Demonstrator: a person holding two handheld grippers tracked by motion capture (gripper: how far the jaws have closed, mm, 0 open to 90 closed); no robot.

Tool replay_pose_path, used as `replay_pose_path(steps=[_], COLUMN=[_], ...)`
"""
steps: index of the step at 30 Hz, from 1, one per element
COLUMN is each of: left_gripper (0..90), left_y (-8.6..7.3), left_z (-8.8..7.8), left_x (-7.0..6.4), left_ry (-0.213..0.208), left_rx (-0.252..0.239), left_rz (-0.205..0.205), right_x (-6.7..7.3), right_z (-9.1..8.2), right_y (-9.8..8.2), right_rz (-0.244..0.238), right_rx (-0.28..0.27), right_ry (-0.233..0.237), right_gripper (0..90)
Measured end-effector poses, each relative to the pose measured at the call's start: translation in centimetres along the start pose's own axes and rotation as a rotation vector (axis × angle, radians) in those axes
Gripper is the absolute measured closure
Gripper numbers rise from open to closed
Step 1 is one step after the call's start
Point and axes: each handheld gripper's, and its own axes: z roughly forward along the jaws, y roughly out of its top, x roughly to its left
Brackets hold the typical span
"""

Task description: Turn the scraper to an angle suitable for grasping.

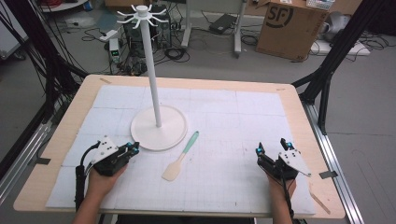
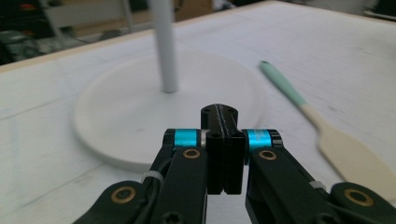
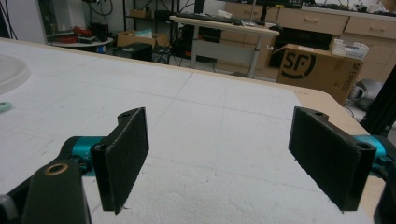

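The spatula (image 1: 180,157) lies flat on the white mat (image 1: 224,140) near the middle of the table (image 1: 299,107), just to the right of the round base of the white stand (image 1: 159,127). Its long axis runs on a slant in the high view: the mint-green handle end points up and to the right, away from the person, and the pale beige blade points down and to the left, toward the person's edge of the table. The handle tip sits close beside the rim of the base, though whether they touch cannot be told. The left gripper (image 1: 134,148) sits at the lower left rim of that base, its jaws pressed together with nothing between them; the left gripper view shows the closed tips aimed at the base and pole, with the spatula (image 2: 322,135) off to the right of them, apart from the jaws. The right gripper (image 1: 273,149) rests at the right side of the mat, well apart from the spatula, its jaws spread wide over bare mat with nothing between them. The stand's pole rises upright from the base to a ring of empty hooks at the top. No container stands on the table; a brown cardboard box (image 1: 289,28) sits on the floor beyond the far edge, and its contents cannot be seen
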Motion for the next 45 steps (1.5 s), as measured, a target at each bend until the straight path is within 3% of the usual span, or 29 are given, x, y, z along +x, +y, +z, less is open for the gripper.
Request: replay_pose_path(steps=[8,14,20,26,32,41,45], left_gripper=[89.9,89.9,89.9,89.8,90.0,90.0,90.0], left_y=[0.5,0.9,1.0,1.1,1.0,1.5,1.7], left_z=[1.5,2.9,4.0,5.0,5.7,7.6,8.2], left_x=[-1.2,-2.7,-4.1,-4.8,-5.5,-6.2,-6.2], left_ry=[-0.181,-0.254,-0.272,-0.273,-0.299,-0.333,-0.319], left_rx=[0.036,0.037,0.051,0.074,0.087,0.128,0.144], left_rz=[0.016,0.033,0.065,0.049,0.083,0.073,0.059], right_x=[0.0,0.0,0.1,0.1,0.2,0.2,0.2], right_z=[0.0,0.0,0.0,0.0,0.0,0.0,0.0], right_y=[0.0,0.0,0.0,0.0,0.0,0.0,0.0], right_rz=[-0.01,-0.01,-0.01,-0.02,-0.021,-0.025,-0.028], right_rx=[0.0,0.001,0.002,-0.001,-0.001,0.001,0.002], right_ry=[0.002,0.001,0.001,-0.001,-0.001,0.001,0.0], right_gripper=[19.1,19.1,19.1,19.1,19.0,19.1,19.1])
